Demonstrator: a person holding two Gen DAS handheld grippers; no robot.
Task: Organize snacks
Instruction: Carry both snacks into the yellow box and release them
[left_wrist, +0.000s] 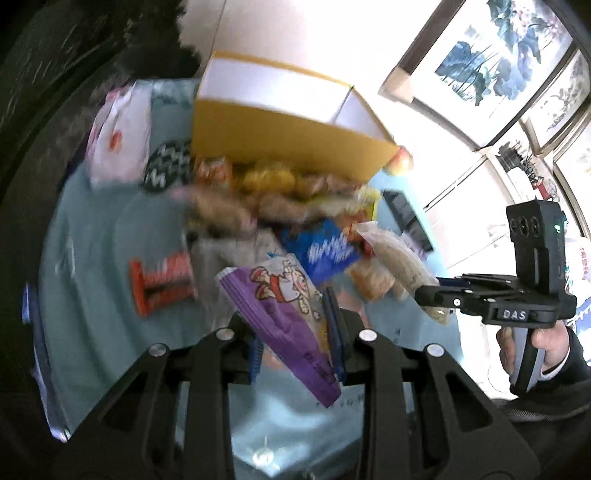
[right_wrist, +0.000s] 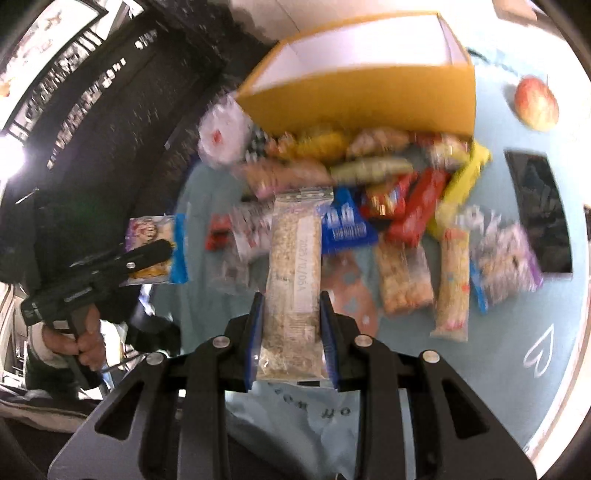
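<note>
Left gripper (left_wrist: 295, 334) is pinching a purple snack packet (left_wrist: 284, 317) printed with a cartoon figure, its blue pads (left_wrist: 334, 332) pressed against the wrapper, which hangs tilted above the pale blue tablecloth (left_wrist: 103, 236). Right gripper (right_wrist: 291, 332) is clamped on a long clear packet of oat-coloured crisp (right_wrist: 293, 266); a white strip along that wrapper carries a printed date code, partly legible as "2025/11/05A". In the left wrist view the right gripper's body shows the raised letters "DAS", held by a hand (left_wrist: 550, 343) in a dark sleeve. Both packets are lifted clear of the snack pile (right_wrist: 369, 173), which lies on the cloth just in front of an open yellow cardboard box (right_wrist: 369, 92) with a white inside. Among the heap are a blue packet (right_wrist: 345, 221) with white lettering too blurred to read, red wrappers (right_wrist: 417, 210), a yellow packet (right_wrist: 465, 184) and a speckled stick packet (right_wrist: 452, 284). An apple (right_wrist: 535, 101) sits on the cloth to the right of the box, and a dark phone (right_wrist: 541, 210) lies flat nearer the table edge. A white heart outline (right_wrist: 541, 350) is printed on the cloth, along with lettering that cannot be made out.
</note>
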